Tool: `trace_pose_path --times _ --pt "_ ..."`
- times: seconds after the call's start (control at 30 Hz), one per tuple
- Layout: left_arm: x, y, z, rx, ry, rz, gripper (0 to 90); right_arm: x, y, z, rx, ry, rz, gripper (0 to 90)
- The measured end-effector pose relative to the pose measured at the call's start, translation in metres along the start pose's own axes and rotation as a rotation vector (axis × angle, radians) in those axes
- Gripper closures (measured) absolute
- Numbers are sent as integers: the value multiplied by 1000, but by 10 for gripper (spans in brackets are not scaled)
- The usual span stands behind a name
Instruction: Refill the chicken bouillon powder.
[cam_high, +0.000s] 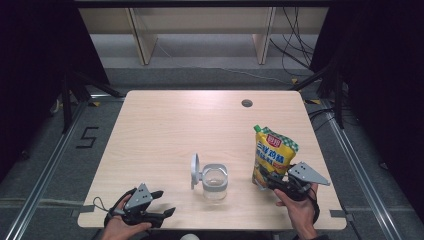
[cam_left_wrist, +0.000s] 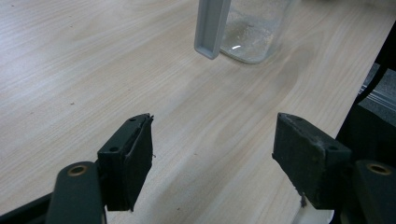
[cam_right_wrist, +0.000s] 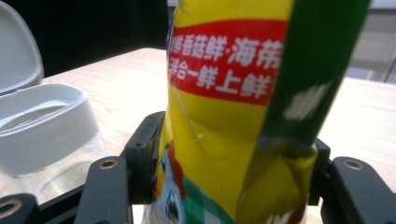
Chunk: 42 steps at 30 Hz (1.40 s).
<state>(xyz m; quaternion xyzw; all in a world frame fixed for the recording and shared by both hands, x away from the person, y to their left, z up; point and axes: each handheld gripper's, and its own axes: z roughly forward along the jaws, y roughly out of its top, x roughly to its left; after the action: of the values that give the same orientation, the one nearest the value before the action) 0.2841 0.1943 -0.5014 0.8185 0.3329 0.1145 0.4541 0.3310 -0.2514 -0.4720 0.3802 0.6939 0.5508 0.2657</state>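
A yellow and green food pouch (cam_high: 272, 154) with red labels stands upright at the right of the wooden table (cam_high: 165, 130). My right gripper (cam_high: 270, 181) is shut on its lower part, and the jaws press both sides of the pouch (cam_right_wrist: 224, 140) in the right gripper view. A clear jar (cam_high: 215, 181) with a grey rim and an upturned hinged lid (cam_high: 194, 171) stands at the table's front centre. At the front left my left gripper (cam_high: 162, 202) rests open with nothing between its jaws. The left gripper view has the jar (cam_left_wrist: 252, 32) ahead of the open left gripper (cam_left_wrist: 212, 158).
A round cable hole (cam_high: 246, 103) sits near the table's far right edge. Black curtains flank both sides, and a pale shelf frame (cam_high: 145, 35) stands behind the table. Cables (cam_high: 295, 45) lie on the floor at the back right.
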Motion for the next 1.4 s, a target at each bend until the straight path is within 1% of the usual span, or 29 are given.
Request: trace_pose_path --times 0.03,0.1,0.13,0.17,0.2,0.23,0.27,0.33,0.37,0.4,0.43,0.47,0.5,0.53,0.57,0.67,0.7,0.73,0.77,0.8,0.83,0.9,1.0,1.07,1.13,1.17,1.23,1.37,1.4 --pt "-1 0 0 -5 4 0 280 2 1 -1 -9 6 -11 412" --pt "1 0 0 21 15 23 280 6 2 -4 -19 26 -44 413" --pt "1 0 0 18 14 23 280 10 2 -6 -4 36 -43 413" --pt "-1 -1 1 -2 -1 8 280 14 2 -8 4 33 -49 413" --pt "-1 0 -1 12 4 17 280 16 3 -9 13 58 -68 414" --pt "-1 0 -2 18 3 24 280 21 4 -12 8 51 -60 414" --pt "-1 0 -2 15 2 21 280 23 5 -13 7 65 -87 415" --pt "1 -1 -1 5 2 44 280 31 8 -18 0 77 -119 415" --pt "0 -2 -2 9 -3 32 280 34 9 -18 -15 76 -144 415" --pt "0 -2 -2 12 5 15 280 37 9 -19 -14 102 -152 415" --pt "0 -3 -3 9 7 15 280 39 10 -20 -21 107 -189 416" --pt "0 -3 -3 -1 7 24 280 41 11 -22 -12 92 -233 416" --pt "2 -3 -4 9 13 51 280 45 11 -23 1 99 -229 416" --pt "1 -3 -3 -3 7 35 280 46 12 -25 11 96 -270 416" --pt "1 -3 -5 15 6 37 280 48 12 -25 13 97 -292 416" --pt "1 -4 -4 12 18 24 280 51 11 -25 46 92 -329 417" --pt "-1 -5 -4 5 16 -7 280 52 10 -25 58 93 -340 417" --pt "-1 -6 -3 -6 17 -9 280 52 10 -25 61 93 -354 417" --pt "0 -6 -3 -13 16 -8 280 53 9 -25 79 100 -361 417" --pt "1 -6 -5 6 23 1 280 54 10 -24 73 83 -397 417" --pt "1 -6 -5 3 23 6 280 56 10 -23 80 84 -417 417" --pt "0 -6 -5 5 18 -7 280 58 12 -22 86 84 -441 417" --pt "0 -6 -5 3 18 -8 280 63 13 -22 111 84 -481 418" --pt "2 -6 -6 36 30 19 280 64 13 -21 129 90 -500 418" --pt "2 -6 -6 32 30 20 280 67 11 -21 156 91 -515 418" --pt "1 -6 -6 22 25 7 280 68 11 -21 166 92 -534 418" --pt "1 -6 -6 15 27 5 280 70 11 -20 186 90 -571 418" --pt "1 -5 -5 28 28 9 280 74 14 -17 239 84 -650 418" --pt "0 -6 -5 8 17 -5 280 75 14 -16 255 88 -665 418"
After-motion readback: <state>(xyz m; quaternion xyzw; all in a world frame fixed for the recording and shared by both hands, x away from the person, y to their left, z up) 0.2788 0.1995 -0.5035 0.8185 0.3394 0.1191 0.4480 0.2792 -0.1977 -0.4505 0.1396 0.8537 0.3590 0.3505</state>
